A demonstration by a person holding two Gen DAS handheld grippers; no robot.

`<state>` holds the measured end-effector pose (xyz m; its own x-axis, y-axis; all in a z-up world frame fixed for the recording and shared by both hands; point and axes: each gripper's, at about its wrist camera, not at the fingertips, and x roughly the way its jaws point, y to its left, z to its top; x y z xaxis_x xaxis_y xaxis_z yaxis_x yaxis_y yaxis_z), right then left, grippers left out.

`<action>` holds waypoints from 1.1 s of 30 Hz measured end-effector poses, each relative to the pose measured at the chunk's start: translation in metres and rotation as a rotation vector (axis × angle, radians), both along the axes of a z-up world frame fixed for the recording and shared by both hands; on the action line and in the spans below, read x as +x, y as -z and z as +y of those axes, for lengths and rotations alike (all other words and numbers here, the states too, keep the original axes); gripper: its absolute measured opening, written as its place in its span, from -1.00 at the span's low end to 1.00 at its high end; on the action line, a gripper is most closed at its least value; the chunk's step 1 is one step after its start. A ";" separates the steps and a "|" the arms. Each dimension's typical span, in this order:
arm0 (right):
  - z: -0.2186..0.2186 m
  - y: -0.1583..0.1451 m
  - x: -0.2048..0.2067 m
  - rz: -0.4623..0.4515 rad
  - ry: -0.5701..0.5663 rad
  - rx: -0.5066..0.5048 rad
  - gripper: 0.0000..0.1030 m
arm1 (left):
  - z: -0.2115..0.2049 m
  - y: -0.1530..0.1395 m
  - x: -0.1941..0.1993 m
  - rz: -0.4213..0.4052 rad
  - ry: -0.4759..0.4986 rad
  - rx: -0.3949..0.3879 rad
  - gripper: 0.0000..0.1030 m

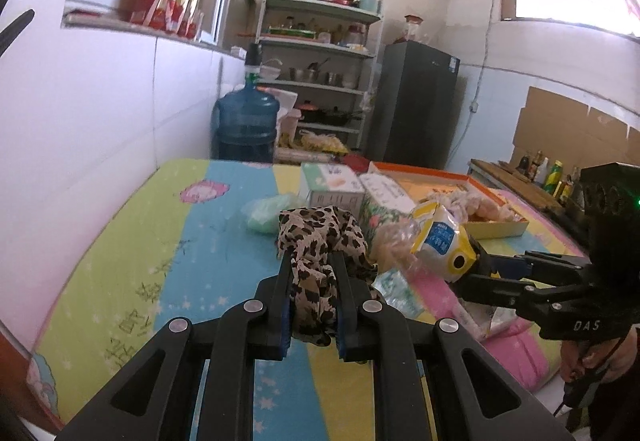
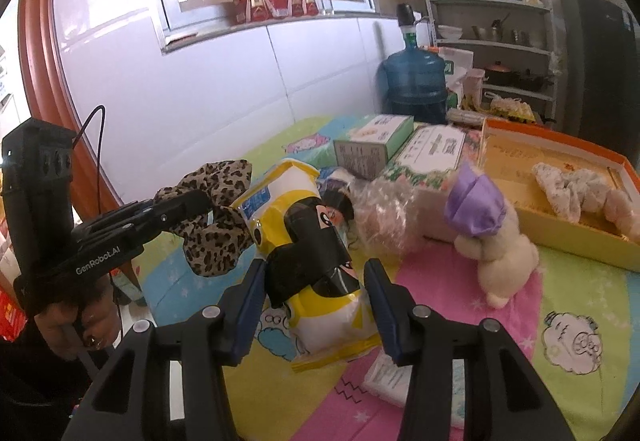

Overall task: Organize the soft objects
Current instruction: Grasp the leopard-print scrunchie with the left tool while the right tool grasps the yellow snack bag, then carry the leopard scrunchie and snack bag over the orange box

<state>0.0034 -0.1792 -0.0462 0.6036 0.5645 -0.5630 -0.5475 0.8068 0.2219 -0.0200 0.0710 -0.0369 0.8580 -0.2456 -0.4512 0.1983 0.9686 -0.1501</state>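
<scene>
Both tools are matt black plastic linkages with round silver pivot screws and blue pads lining the inner faces of their fingers. The left hand-held gripper (image 2: 200,201) carries white lettering reading GenRobot.AI along its side, a boxy black camera head with round lenses above that lettering, and a thin black cable looping up from the head. The right hand-held gripper (image 1: 466,261) is marked DAS in white, and a small green light glows on its black head above that marking.
</scene>
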 end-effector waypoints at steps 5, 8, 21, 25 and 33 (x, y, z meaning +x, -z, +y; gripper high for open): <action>-0.014 -0.014 -0.002 -0.035 0.042 0.016 -0.03 | -0.010 -0.016 0.002 -0.034 0.023 0.012 -0.69; -0.026 -0.019 -0.003 -0.050 0.071 0.025 -0.03 | -0.018 -0.026 0.006 -0.053 0.045 0.007 -0.69; -0.068 -0.030 0.004 -0.074 0.187 0.041 -0.03 | -0.070 -0.061 0.036 -0.075 0.130 -0.013 -0.69; -0.083 -0.032 0.008 -0.078 0.221 0.044 -0.03 | -0.088 -0.068 0.047 -0.078 0.148 -0.011 -0.69; -0.115 -0.039 0.018 -0.100 0.287 0.043 -0.04 | -0.124 -0.080 0.074 -0.063 0.184 -0.011 -0.69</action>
<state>0.0210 -0.2942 -0.0076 0.7930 0.3848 -0.4724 -0.3195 0.9228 0.2153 0.0538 -0.0529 0.0427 0.8248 -0.4055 -0.3939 0.3811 0.9135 -0.1424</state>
